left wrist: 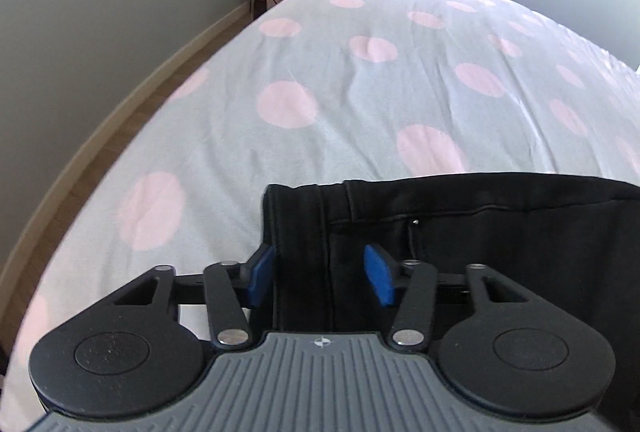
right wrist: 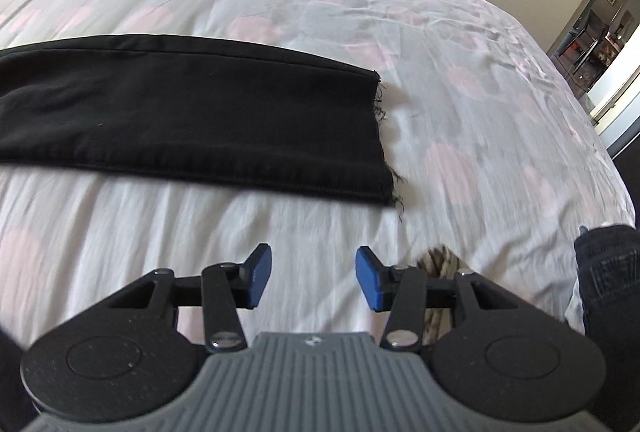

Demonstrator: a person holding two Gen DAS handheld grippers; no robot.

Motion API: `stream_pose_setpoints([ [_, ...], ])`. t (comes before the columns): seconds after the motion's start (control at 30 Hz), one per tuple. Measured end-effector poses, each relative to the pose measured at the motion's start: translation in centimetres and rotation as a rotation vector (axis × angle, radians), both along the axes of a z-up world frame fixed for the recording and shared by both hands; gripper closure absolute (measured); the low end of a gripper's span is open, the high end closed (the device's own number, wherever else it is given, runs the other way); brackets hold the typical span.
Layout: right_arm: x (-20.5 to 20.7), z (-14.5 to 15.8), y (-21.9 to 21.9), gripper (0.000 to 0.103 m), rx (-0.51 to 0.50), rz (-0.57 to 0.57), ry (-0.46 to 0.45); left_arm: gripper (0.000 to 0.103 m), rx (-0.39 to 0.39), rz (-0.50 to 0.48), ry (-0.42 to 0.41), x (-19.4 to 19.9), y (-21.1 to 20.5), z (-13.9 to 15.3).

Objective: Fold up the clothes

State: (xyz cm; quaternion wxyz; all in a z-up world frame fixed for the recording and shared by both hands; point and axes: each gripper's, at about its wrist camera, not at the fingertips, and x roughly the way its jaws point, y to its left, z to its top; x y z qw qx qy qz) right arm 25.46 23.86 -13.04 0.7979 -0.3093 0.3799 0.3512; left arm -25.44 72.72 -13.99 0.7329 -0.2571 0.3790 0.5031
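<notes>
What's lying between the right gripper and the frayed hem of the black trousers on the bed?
Nothing visible. Only bare polka-dot bedsheet separates the open right gripper from the black trousers' frayed hem.

No words, brand names or numbers can be read in either view. The only sign is a small round crosshair emblem (left wrist: 321,342) moulded into the grey ribbed body of the left hand-held gripper (left wrist: 320,274). The right hand-held gripper (right wrist: 314,278) bears a similar mark (right wrist: 311,340), blurred beyond reading.
</notes>
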Motion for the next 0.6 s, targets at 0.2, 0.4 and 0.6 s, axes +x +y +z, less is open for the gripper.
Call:
stream_pose_setpoints([
  [0.2, 0.5, -1.8, 2.0, 0.052, -0.041, -0.007, -0.048, 0.103, 0.100, -0.065, -0.052, 1.8, -2.3, 2.0],
  [0.4, -0.2, -1.6, 1.8, 0.052, -0.001, -0.016, -0.072, 0.103, 0.161, -0.106, -0.044, 3.7, -3.2, 5.5],
  [0.6, -2.0, -0.8, 1.4, 0.050, 0.034, 0.017, -0.041, 0.060, 0.062, -0.170, 0.006, 4.8, -4.3, 3.5],
])
